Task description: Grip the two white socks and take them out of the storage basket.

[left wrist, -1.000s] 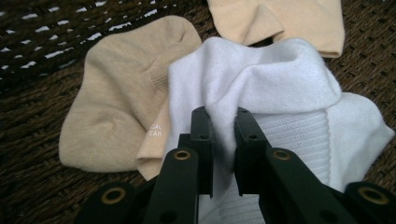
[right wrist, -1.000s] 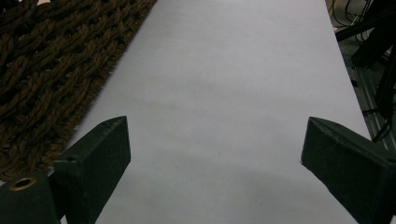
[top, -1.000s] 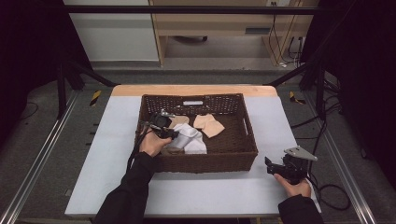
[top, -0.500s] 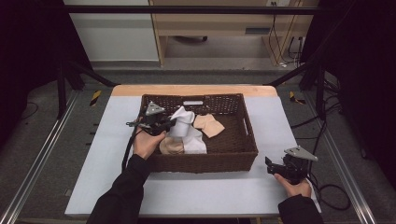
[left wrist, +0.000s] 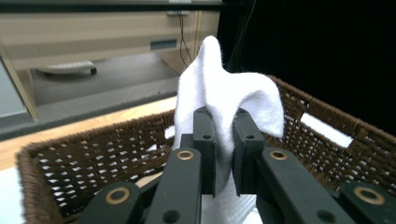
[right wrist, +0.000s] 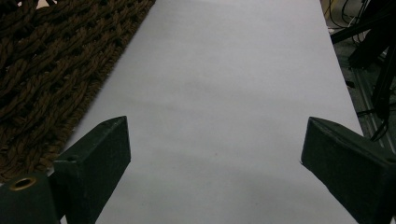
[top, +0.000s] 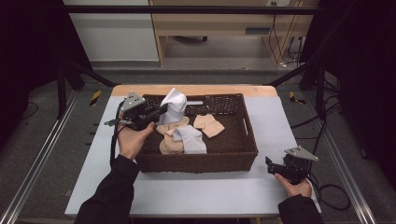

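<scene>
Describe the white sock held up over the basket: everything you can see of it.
The white sock is soft knit fabric, plain white with a slightly fuzzy surface. It is pinched in the left tool, whose black jaws are shut on a fold in its middle. Above the jaws it stands up in a rounded peak with one lobe drooping to the side; below them more fabric hangs down. In the high view it is lifted over the far left part of the brown wicker basket, above the beige socks lying inside.
</scene>
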Tool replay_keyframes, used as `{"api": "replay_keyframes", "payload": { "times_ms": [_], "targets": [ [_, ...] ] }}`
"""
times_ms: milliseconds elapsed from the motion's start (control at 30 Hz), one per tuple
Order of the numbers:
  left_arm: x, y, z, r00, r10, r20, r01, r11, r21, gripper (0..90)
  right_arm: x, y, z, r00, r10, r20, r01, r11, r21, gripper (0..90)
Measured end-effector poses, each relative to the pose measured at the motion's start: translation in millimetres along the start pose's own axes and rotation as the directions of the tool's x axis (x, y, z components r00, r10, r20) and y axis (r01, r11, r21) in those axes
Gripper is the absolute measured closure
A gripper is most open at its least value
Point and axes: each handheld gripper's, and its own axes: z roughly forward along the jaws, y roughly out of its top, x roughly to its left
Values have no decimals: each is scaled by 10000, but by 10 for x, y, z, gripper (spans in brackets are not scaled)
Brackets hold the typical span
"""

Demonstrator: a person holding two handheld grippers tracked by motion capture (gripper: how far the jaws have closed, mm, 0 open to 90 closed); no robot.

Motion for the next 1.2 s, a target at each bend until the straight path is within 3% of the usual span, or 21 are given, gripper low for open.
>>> {"api": "replay_keyframes", "payload": {
  "times_ms": [367, 600, 733, 967, 1200],
  "targets": [
    [110, 89, -461, 9994, -139, -302, 116, 9972, -736, 814, -2, -1, -13, 10000, 21, 65, -20, 9999, -143, 85],
    [302, 25, -780, 9966, -471, -672, 400, 9939, -1031, 814, 1, -3, -12, 10000, -27, 81, 28, 9999, -123, 86],
    [445, -81, -956, 9922, -713, -1020, 595, 9917, -1143, 814, 2, -5, -9, 9999, -78, 99, 79, 9999, -119, 85],
    [642, -328, -1196, 9776, -1159, -1757, 961, 9885, -1169, 814, 7, -7, -12, 9999, -72, 104, 73, 9999, -85, 85],
    [783, -710, -1218, 9644, -1282, -2313, 1244, 9918, -308, 813, 11, -8, -14, 9999, -71, 95, 71, 9999, -76, 85]
  ]
}}
